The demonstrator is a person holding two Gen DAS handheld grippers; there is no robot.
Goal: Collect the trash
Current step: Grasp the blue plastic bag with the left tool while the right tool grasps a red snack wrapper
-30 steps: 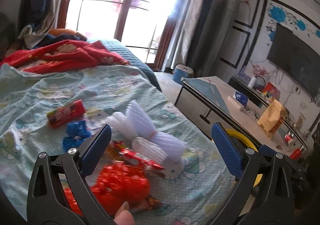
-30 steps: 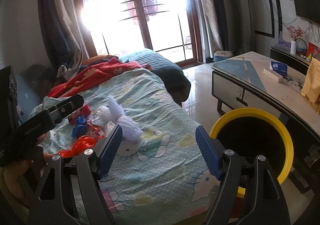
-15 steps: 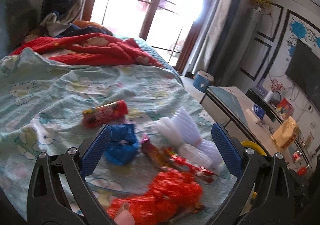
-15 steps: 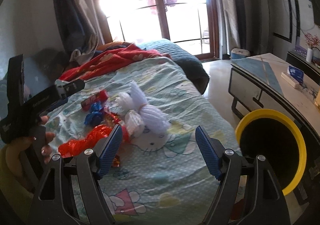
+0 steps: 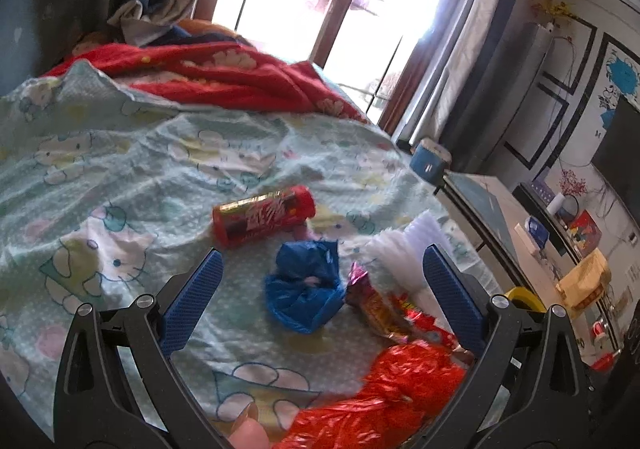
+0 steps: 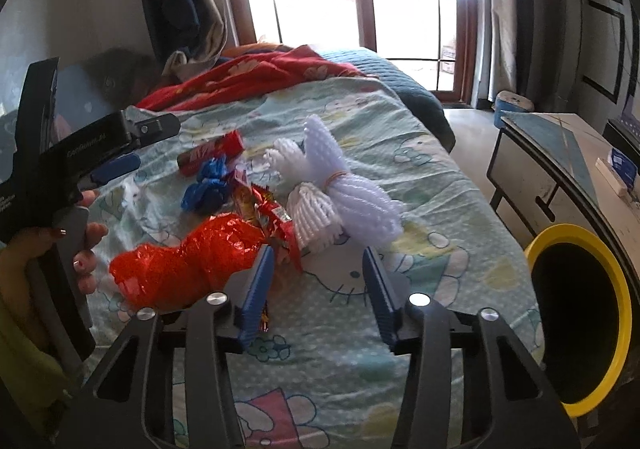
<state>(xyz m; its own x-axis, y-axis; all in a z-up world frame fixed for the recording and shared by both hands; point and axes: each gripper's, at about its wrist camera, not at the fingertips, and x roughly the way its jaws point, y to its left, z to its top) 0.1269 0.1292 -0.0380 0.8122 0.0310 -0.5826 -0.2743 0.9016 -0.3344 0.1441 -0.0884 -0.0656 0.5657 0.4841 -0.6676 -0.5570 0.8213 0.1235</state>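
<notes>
left wrist view: left gripper (image 5: 320, 285) is spread wide, jaws empty, poised above the bedsheet (image 5: 120, 177). blue plastic wad (image 5: 306, 289) lies on the sheet between the two blue pads, nearer the camera than the red snack tube (image 5: 264, 215), which lies on its side just beyond the pads. foil candy wrapper (image 5: 376, 305) lies just right of the blue plastic wad, touching it or nearly so. red cellophane wrapper (image 5: 396, 389) lies crumpled at the lower right, close to the right pad. white foam net bundle (image 5: 404, 249) is partly hidden behind the right pad. red blanket (image 5: 224, 77) is heaped at the far end of the bed. a fingertip shows at the bottom edge, blurred.

right wrist view: right gripper (image 6: 318, 289) is partly spread, jaws narrower than those of the left unit, nothing between them. it hovers over the bedsheet (image 6: 420, 177), just short of the white foam net bundle (image 6: 336, 193). the left pad sits beside the red cellophane wrapper (image 6: 188, 261) and the foil candy wrapper (image 6: 272, 217); contact cannot be told. blue plastic wad (image 6: 208, 185) and red snack tube (image 6: 212, 151) lie farther back. left gripper (image 6: 120, 145) appears at the left edge, held by a hand (image 6: 76, 245), above the sheet. yellow-rimmed bin (image 6: 580, 329) stands beside the bed at the right, well apart from the trash.
</notes>
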